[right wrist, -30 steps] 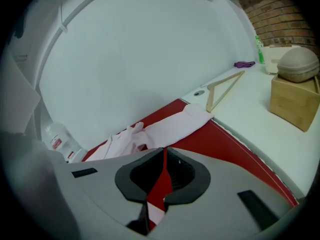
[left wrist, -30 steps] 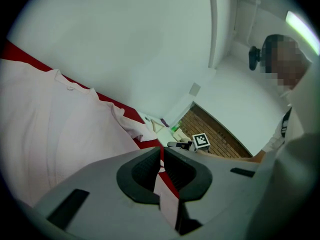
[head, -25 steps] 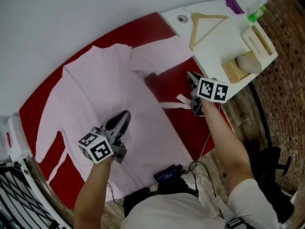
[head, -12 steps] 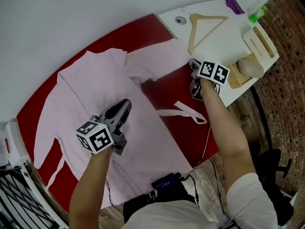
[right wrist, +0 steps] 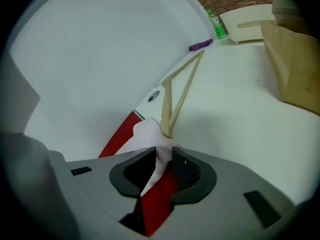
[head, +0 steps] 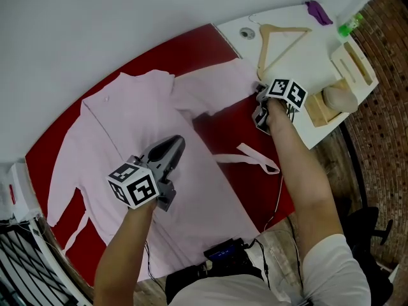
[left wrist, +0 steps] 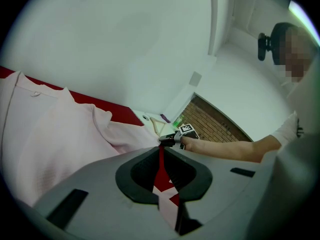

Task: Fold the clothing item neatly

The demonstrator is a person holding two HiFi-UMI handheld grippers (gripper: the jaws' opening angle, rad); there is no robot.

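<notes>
Red bench point(head: 223, 129) bears a limp, light pink shirt point(head: 127, 126). The right claw point(right wrist: 161, 154), jaws just opening, straddles the sleeve cuff point(right wrist: 150, 134), probably the best hold. The left claw point(left wrist: 161, 148) is clenched and empty.

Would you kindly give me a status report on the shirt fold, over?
Left tongs shut, empty, over pink shirt. Right tongs just opening, sleeve end between them. Shirt spread out, unfolded. Hanger close beyond the sleeve end.
</notes>
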